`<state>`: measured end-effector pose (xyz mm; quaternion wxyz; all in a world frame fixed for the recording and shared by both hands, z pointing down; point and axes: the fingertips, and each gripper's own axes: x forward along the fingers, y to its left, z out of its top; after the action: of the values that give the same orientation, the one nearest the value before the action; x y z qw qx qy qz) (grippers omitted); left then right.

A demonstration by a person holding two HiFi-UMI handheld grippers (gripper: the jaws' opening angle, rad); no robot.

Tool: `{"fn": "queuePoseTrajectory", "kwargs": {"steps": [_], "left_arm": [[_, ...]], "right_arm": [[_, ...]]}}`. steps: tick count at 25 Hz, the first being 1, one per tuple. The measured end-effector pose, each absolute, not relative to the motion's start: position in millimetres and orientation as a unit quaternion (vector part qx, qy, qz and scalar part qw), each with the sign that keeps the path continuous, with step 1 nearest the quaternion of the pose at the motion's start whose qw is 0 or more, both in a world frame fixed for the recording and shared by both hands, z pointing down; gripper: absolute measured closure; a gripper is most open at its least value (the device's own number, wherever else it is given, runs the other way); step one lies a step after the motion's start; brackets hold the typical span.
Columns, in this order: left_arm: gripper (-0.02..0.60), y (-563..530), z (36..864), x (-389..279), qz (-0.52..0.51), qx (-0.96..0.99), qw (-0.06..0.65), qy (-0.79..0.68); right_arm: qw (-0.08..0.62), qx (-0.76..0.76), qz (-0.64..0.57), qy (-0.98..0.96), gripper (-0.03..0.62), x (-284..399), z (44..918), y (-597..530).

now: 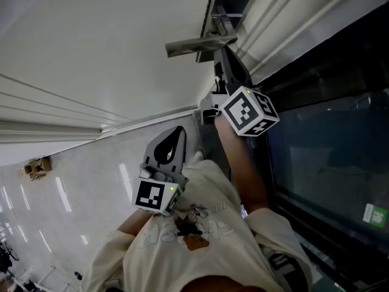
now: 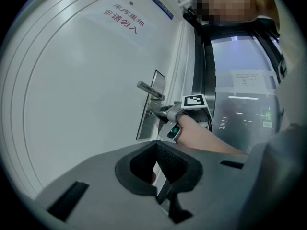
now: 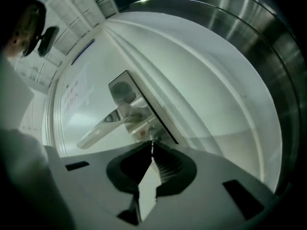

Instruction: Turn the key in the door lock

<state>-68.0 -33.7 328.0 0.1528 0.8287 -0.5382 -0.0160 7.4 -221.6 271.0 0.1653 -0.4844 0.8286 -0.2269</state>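
The white door (image 1: 103, 47) carries a metal lever handle (image 1: 200, 44) on a lock plate (image 2: 152, 104). My right gripper (image 1: 220, 66) reaches level to the lock just below the handle, its marker cube (image 1: 249, 111) behind it. In the right gripper view the gripper (image 3: 152, 143) has its jaws closed at the lock plate (image 3: 139, 107), pinching the thin key, which is mostly hidden. The left gripper view shows the key's stub (image 2: 152, 112) at the lock. My left gripper (image 1: 179, 132) hangs back by my chest, shut and empty (image 2: 156, 145).
A dark-framed glass panel (image 1: 322, 163) stands right of the door. A red-lettered notice (image 2: 122, 19) is stuck high on the door. Glossy floor tiles (image 1: 73, 193) spread to the left, with a small cardboard box (image 1: 37, 166) far off.
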Motion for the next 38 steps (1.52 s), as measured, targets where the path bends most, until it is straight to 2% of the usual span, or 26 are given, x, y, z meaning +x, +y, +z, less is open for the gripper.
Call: {"fn": "queuePoseTrajectory", "kwargs": {"steps": [5, 15, 27, 28, 30, 32, 35, 38], "left_arm": [[0.575, -38.7, 330.1, -66.5, -0.008, 0.827, 0.156, -0.54], [0.575, -43.4, 332.6, -59.7, -0.001, 0.831, 0.155, -0.534], [0.575, -40.9, 334.6, -69.2, -0.001, 0.823, 0.158, -0.546], [0.575, -40.8, 334.5, -69.6, -0.003, 0.823, 0.156, -0.547], [0.575, -41.3, 335.0, -72.5, -0.005, 0.819, 0.156, -0.552], [0.575, -40.2, 334.5, -78.0, -0.007, 0.814, 0.158, -0.559], [0.575, -35.3, 328.2, -85.8, -0.013, 0.812, 0.156, -0.562], [0.575, -36.9, 322.8, -90.3, -0.029, 0.81, 0.147, -0.567]], "right_arm": [[0.253, -0.419, -0.341, 0.802, 0.572, 7.1, 270.7, -223.7], [0.347, -0.353, -0.507, 0.705, 0.571, 14.1, 286.1, -226.1], [0.396, -0.297, -0.578, 0.649, 0.572, 12.8, 286.5, -226.7], [0.394, -0.29, -0.574, 0.657, 0.553, 12.0, 284.7, -227.2], [0.375, -0.275, -0.566, 0.681, 0.45, 10.4, 281.9, -224.2], [0.337, -0.275, -0.552, 0.711, 0.418, 14.0, 282.9, -212.5], [0.253, -0.311, -0.519, 0.755, 0.408, 31.7, 295.6, -184.4], [0.135, -0.348, -0.429, 0.823, 0.411, 45.1, 314.7, -168.3]]}}
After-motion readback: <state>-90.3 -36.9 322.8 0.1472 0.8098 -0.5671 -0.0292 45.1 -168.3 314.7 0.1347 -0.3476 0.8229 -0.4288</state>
